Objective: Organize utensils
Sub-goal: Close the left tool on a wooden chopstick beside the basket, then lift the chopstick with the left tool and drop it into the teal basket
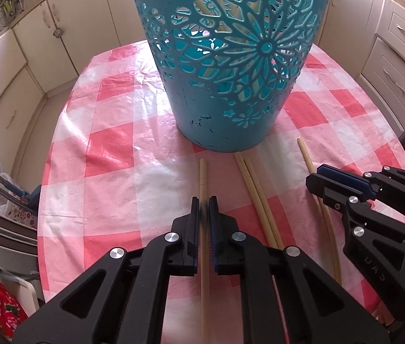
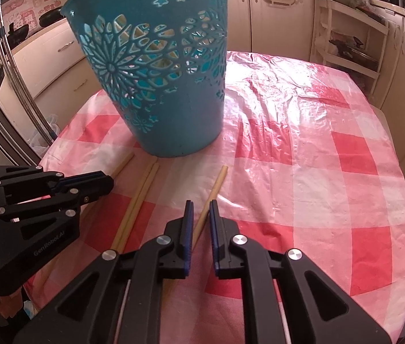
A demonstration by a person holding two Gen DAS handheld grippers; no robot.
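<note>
Pick-up step in hand: left gripper (image 1: 204, 200) clamped on leftmost pale wooden chopstick (image 1: 203, 177), right gripper (image 2: 201, 205) nearly closed about rightmost chopstick (image 2: 215, 186), both flat on red-checked tablecloth (image 2: 302, 143) before perforated teal plastic basket (image 2: 156, 66); next, lift and drop in.

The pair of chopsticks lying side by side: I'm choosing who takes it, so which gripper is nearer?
Too close to call. The pair lies between them: left gripper on one side, right gripper on the other, each around a single chopstick.

Basket (image 1: 225, 109) rim cut by top edge in left wrist view; chopsticks inside seen only thru cutouts, count n/a. Near end of left chopstick (image 1: 203, 177) hid under left gripper (image 1: 204, 205). Far-right chopstick (image 1: 307, 157) partly hid behind right gripper (image 1: 321, 180). Countertop items far left too small/blurred to ID.
</note>
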